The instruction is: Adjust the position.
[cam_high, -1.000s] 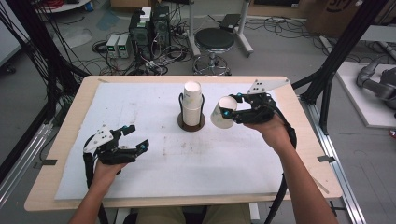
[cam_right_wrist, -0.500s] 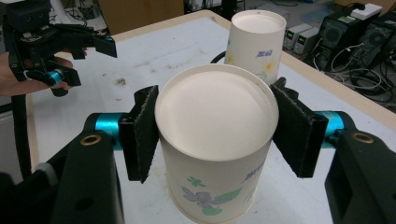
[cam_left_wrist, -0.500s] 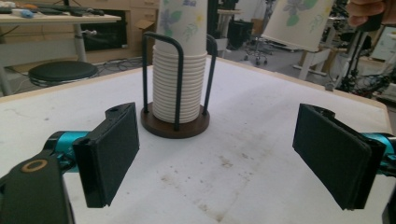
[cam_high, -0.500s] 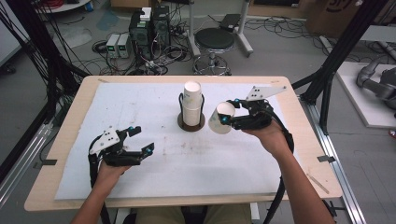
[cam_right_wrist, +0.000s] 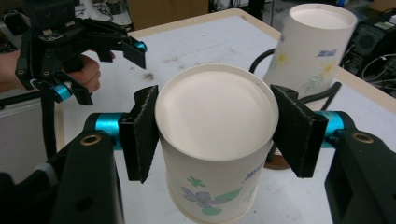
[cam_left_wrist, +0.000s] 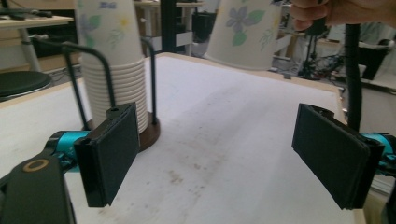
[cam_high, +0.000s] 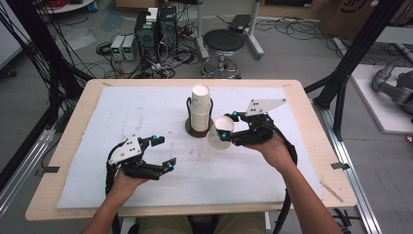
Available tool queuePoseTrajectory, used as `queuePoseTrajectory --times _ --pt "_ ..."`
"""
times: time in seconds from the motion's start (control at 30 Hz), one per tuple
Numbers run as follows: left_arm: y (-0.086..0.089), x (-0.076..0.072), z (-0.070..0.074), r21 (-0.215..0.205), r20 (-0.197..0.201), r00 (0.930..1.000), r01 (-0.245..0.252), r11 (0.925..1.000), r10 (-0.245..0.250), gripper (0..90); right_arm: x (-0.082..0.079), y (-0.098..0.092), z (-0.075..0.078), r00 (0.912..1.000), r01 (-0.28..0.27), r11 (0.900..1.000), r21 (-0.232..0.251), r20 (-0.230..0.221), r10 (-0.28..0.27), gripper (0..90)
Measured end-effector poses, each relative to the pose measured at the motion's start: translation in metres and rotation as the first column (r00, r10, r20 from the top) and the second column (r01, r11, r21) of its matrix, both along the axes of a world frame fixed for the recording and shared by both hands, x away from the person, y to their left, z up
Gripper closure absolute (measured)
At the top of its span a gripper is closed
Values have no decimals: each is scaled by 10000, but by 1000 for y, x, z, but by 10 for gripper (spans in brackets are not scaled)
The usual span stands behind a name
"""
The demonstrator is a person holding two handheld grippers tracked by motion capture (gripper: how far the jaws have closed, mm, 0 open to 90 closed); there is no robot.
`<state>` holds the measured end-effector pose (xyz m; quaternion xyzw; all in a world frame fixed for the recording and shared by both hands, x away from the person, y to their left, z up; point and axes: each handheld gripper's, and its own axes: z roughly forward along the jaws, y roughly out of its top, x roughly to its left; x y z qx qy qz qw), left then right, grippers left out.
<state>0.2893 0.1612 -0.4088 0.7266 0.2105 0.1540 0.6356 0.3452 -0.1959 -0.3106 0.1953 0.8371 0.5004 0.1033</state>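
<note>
A white paper cup (cam_right_wrist: 215, 116) with a flower print sits between the pads of my right gripper (cam_right_wrist: 217, 133), which is shut on it, its closed bottom facing the camera. In the high view this cup (cam_high: 219, 132) hangs tilted above the table, just right of the cup stack (cam_high: 200, 108), with the right gripper (cam_high: 228, 126) behind it. The stack (cam_left_wrist: 114, 60) stands in a wire holder on a round brown base (cam_high: 191, 130). My left gripper (cam_high: 164, 152) is open over the mat at front left. Nothing lies between its pads (cam_left_wrist: 114, 149).
A white mat (cam_high: 146, 112) covers most of the wooden table (cam_high: 68, 146). Beyond the far edge stand a stool (cam_high: 223, 41), boxes and cables on the floor. Black frame posts (cam_high: 350, 63) rise at the table's right side.
My left gripper has moved right, toward the table's middle. The right gripper has come down and slightly left with the cup, closer to the holder's base.
</note>
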Motion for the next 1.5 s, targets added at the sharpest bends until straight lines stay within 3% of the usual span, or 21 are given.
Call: queuePoseTrajectory --times 0.23,0.6,0.93,1.17,1.33,1.5 --pt "-18 1 2 209 -35 9981 623 9978 -623 150 -8 10 -3 9992 -394 9992 -13 -59 394 376" --pt "-51 7 6 -12 55 9913 1317 9913 -1316 151 -20 27 -12 9943 -1025 9947 99 -270 1028 376" --pt "-72 13 5 212 87 9854 1696 9853 -1699 158 -25 30 -15 9906 -1303 9913 204 -402 1310 376" --pt "-77 14 4 268 142 9806 1948 9805 -1953 215 -26 29 -14 9871 -1467 9873 606 -566 1501 377" --pt "-76 14 4 173 122 9763 2159 9763 -2161 314 -26 28 -15 9858 -1471 9857 827 -697 1530 377" --pt "-74 14 6 422 139 9727 2309 9721 -2316 375 -25 27 -16 9840 -1476 9850 891 -875 1554 331"
